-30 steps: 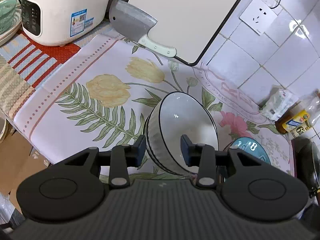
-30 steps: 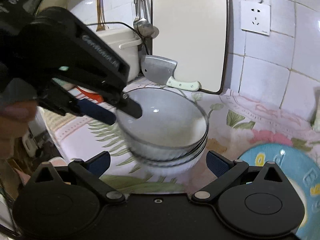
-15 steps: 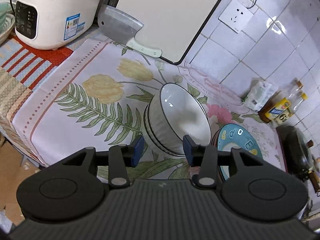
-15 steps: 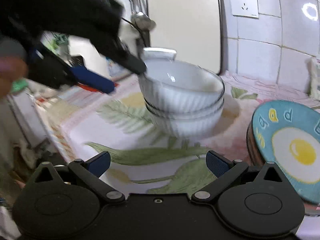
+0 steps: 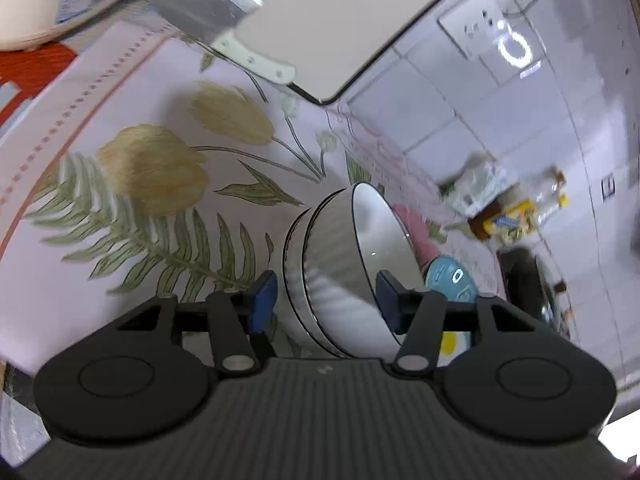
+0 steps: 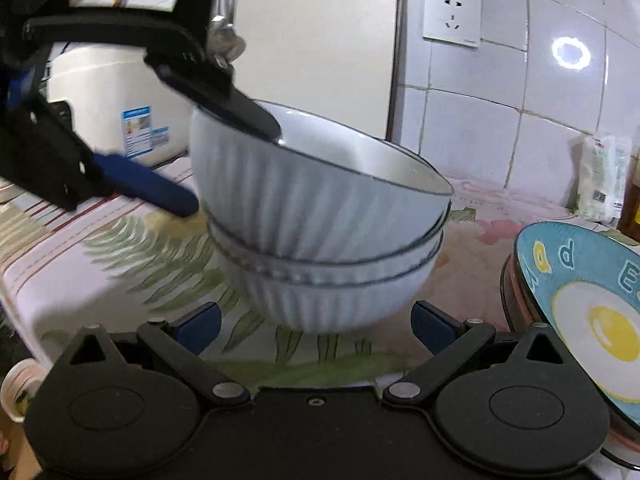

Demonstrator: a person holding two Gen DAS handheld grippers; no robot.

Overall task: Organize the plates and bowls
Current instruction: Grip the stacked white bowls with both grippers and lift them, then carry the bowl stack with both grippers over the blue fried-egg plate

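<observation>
Ribbed white bowls with dark rims (image 6: 320, 220) sit nested in a stack on the floral cloth; the stack also shows in the left wrist view (image 5: 340, 272). My left gripper (image 5: 326, 300) is open, one finger (image 6: 224, 104) over the top bowl's rim and inside it, the other finger (image 6: 148, 188) outside its wall. My right gripper (image 6: 316, 328) is open and empty, just in front of the stack's base. A blue plate with a fried-egg print (image 6: 592, 300) lies on a stack of plates to the right, also in the left wrist view (image 5: 452, 280).
A white rice cooker (image 6: 116, 112) stands behind the bowls at the left. A cleaver (image 5: 208, 12) and a white cutting board (image 5: 340, 12) lean on the tiled wall. Bottles and a packet (image 5: 504, 208) stand at the right by a dark pan (image 5: 528, 280).
My left gripper has opened wider and come down around the top bowl's rim. My right gripper has moved in closer to the stack.
</observation>
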